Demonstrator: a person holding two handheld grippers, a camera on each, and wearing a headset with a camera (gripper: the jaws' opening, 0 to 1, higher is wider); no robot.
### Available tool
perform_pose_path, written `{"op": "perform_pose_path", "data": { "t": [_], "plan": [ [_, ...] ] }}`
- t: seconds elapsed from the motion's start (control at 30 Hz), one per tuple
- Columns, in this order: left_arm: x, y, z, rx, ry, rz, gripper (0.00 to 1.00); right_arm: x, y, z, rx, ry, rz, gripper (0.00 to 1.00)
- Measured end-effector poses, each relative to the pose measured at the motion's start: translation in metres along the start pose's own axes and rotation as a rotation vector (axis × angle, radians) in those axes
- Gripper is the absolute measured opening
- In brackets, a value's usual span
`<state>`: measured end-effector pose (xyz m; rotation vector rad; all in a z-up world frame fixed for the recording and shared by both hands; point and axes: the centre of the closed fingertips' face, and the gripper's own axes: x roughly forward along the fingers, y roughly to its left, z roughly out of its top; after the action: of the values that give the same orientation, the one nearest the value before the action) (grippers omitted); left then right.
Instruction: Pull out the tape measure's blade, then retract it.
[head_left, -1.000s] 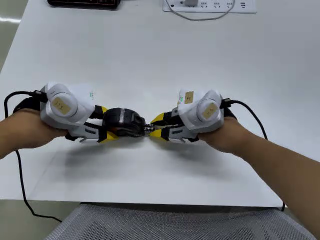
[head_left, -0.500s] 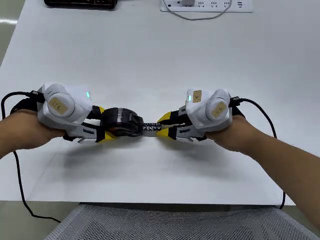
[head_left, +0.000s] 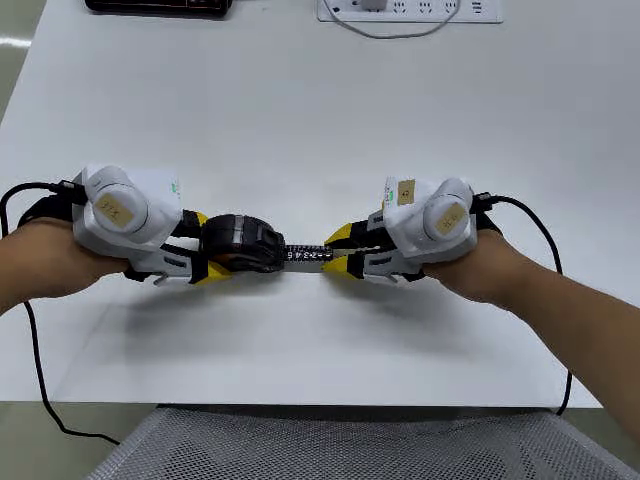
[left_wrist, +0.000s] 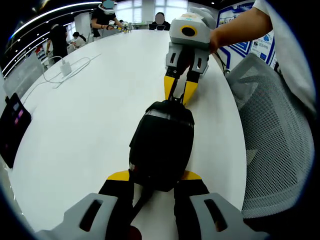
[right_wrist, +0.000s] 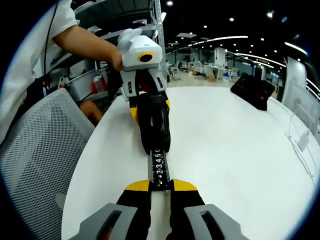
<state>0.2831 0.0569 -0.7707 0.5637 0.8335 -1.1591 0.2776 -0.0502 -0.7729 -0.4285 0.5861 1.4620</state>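
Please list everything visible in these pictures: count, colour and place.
tape measure: one, black, between the grippers
blade: one, black with white numbers, short stretch out
table: one, white
power strip: one, white, table's far edge
dark device: one, black, far left corner
mesh chair: one, grey, below near edge
people: several, background of left gripper view
left gripper: one, white, yellow-tipped, shut on the tape measure
right gripper: one, white, yellow-tipped, shut on the blade
left hand, right hand: two, behind the grippers

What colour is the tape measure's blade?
Black blade with white numerals; right gripper view shows it best.
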Motion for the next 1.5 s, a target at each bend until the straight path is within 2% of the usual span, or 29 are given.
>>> {"op": "perform_pose_path", "data": {
  "t": [0.67,1.5],
  "plan": [
    [0.000,-0.002,0.001,0.000,-0.002,0.001,0.25,-0.014,-0.002,-0.012,-0.003,0.027,-0.008,0.10],
    [0.001,-0.002,0.001,-0.001,0.001,0.003,0.25,-0.039,-0.006,-0.035,-0.012,0.070,-0.024,0.10]
  ]
}}
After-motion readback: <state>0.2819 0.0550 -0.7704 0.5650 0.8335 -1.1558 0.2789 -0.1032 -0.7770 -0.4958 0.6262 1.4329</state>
